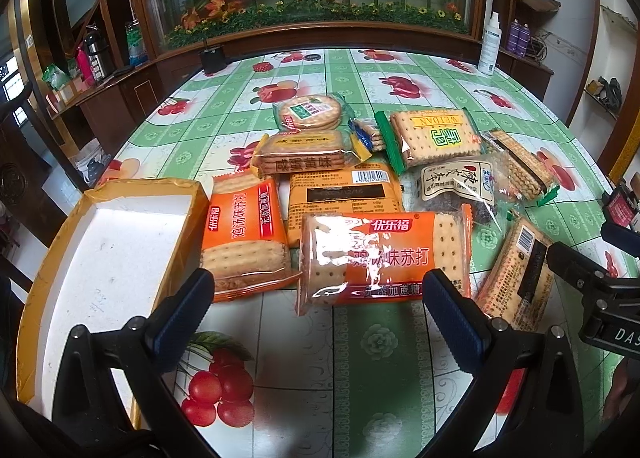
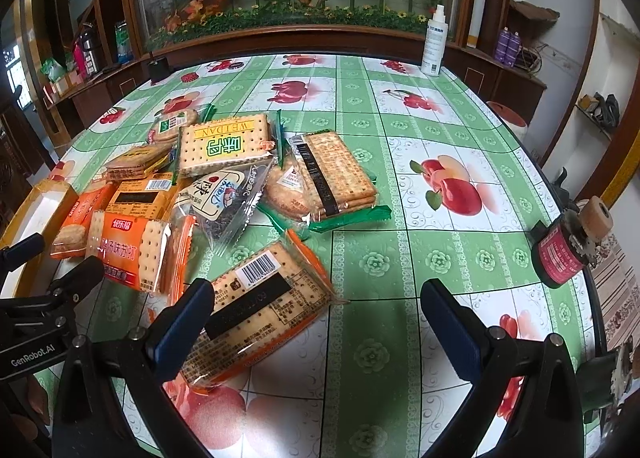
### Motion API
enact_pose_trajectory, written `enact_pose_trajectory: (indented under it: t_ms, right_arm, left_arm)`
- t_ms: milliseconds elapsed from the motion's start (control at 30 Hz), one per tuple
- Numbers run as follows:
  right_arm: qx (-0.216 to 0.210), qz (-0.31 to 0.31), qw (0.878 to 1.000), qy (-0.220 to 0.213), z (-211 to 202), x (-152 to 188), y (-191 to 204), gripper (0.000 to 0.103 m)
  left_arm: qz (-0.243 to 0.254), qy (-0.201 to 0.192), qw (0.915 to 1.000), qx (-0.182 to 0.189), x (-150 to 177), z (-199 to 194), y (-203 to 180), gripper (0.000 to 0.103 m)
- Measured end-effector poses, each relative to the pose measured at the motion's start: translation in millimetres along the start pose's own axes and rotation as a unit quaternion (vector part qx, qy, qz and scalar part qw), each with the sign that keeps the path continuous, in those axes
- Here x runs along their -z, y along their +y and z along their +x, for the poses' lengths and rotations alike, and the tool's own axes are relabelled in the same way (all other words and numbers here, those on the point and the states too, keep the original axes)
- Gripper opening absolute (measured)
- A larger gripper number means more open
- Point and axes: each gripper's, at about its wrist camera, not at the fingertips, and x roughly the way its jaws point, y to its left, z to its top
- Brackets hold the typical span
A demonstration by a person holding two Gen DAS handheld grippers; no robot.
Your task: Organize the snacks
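Hovering over the snack pile, left gripper point(image 1: 314, 298) and right gripper point(image 2: 316, 306) both spread wide, holding nothing; cardboard box point(image 1: 100, 258) sits alongside.

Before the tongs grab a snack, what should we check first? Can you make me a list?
1. Left tongs open: ok, both fingers spread wide, nothing between them.
2. Right tongs open: ok, also holding nothing.
3. Shallow cardboard box with yellow taped rim ready: ok, its white inside has no snacks in it.
4. Nearest target reachable: ok, the orange soda cracker packet with white lettering lies just ahead of the left tongs.
5. Packet free to lift: cannot tell, its far edge seems to overlap the pile behind.
6. Barcode-side orange cracker packet: ok, it lies beside the right tongs' left finger, on the green fruit-print tablecloth.
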Motion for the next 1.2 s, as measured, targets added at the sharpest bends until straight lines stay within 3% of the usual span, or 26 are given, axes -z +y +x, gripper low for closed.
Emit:
enact_pose_trajectory:
  t_ms: [233, 367, 500, 700, 933, 1200]
  right_arm:
    - [0.007, -0.016, 1.000, -0.005, -0.6, -7.8, 5.2, 0.103]
    - [0.018, -0.040, 0.999, -0.023, -2.2, -24.1, 16.1, 0.103]
    - [0.033, -0.079, 0.995, -0.045, 3.7, -48.8, 39.2, 0.103]
    - [0.094, -0.165, 0.980, -0.065, 28.7, -76.6, 77.5, 0.103]
    - [0.145, -0.263, 0.953, -0.043, 67.6, -62.7, 101.1, 0.103]
    - [0.084, -0.267, 0.960, -0.021, 50.2, -39.7, 107.4, 0.103]
  left_arm:
    - [-0.007, -0.004, 0.9999, -0.009, -2.7, -3.9, 9.5, 0.103]
    - [-0.016, -0.011, 0.9995, -0.025, -5.8, -9.4, 22.3, 0.103]
    - [-0.026, -0.014, 0.9994, -0.017, -6.8, -14.1, 30.1, 0.103]
    - [-0.021, -0.009, 0.9997, -0.010, -7.7, -18.2, 32.1, 0.103]
    - [-0.023, -0.010, 0.9995, -0.020, -7.6, -22.8, 40.1, 0.103]
    - [-0.025, -0.014, 0.9992, -0.029, -8.2, -28.2, 48.5, 0.103]
